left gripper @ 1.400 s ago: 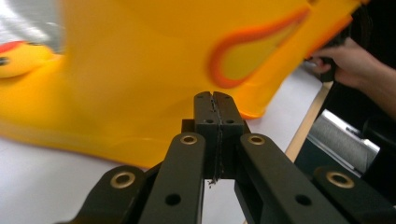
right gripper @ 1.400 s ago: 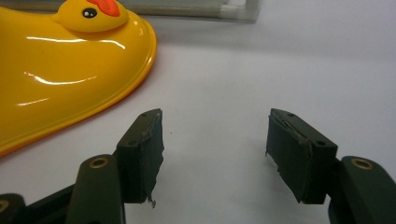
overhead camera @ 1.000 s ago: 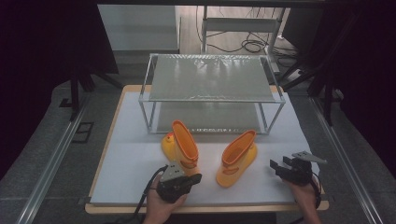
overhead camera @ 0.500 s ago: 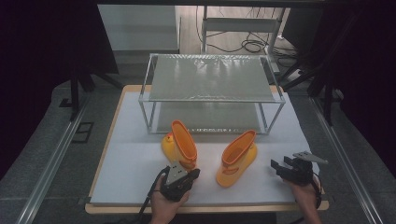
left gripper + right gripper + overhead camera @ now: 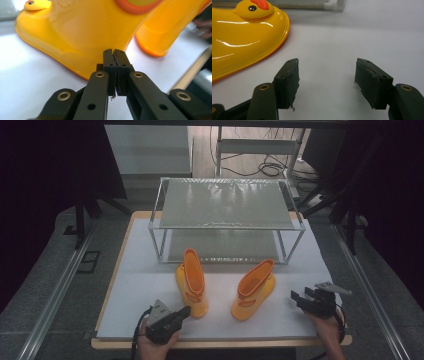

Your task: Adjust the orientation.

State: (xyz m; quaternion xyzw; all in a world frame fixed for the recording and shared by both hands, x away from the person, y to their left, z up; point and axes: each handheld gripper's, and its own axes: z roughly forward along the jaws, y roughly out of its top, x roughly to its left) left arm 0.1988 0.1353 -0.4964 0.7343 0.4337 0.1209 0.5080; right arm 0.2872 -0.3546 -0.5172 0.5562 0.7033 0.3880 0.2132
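Two yellow rubber boots with orange rims stand on a white mat (image 5: 145, 285). The left boot (image 5: 192, 282) (image 5: 75, 32) points away, and the right boot (image 5: 254, 290) (image 5: 242, 37) stands beside it. Each toe carries a duck face. My left gripper (image 5: 186, 310) (image 5: 115, 51) is shut with nothing between its pads, its tips just short of the left boot's heel. My right gripper (image 5: 300, 295) (image 5: 327, 67) rests low over the mat to the right of the right boot, open and empty.
A two-level metal rack (image 5: 225, 202) with grey shelves stands across the back of the mat. The wooden board's front edge (image 5: 225, 341) runs just under both hands. Cables and stand legs lie on the floor behind.
My left gripper has drawn back from the left boot, moving left and toward the front edge. The boots and my right gripper have stayed put.
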